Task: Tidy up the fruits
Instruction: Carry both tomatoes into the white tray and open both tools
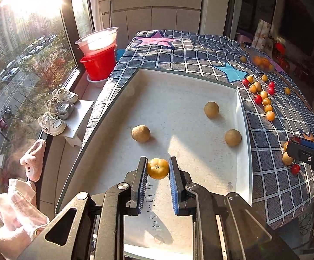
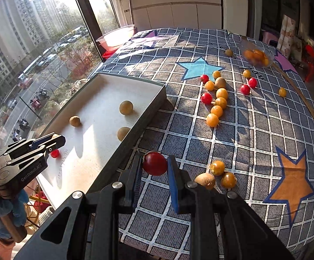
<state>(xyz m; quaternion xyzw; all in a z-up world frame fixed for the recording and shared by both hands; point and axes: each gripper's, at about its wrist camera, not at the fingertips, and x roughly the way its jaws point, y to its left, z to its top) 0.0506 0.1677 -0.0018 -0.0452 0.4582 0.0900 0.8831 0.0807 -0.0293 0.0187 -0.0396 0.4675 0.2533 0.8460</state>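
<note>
While over tray (image 1: 242, 117), orange tomato (image 1: 158, 168) clamped.

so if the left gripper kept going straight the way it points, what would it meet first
Probably the brown fruit in the white tray, slightly left of its line. The left gripper holds a yellow tomato; depth is unclear.

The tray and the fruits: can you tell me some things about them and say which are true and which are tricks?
1. The left gripper holds an orange fruit over the tray. True.
2. The right gripper is empty. False: it grips a red fruit.
3. Three brown fruits lie in the tray. True.
4. The bowl holds red fruits. False: they are orange.
5. The tablecloth is plain. False: it has a grid and stars.
</note>
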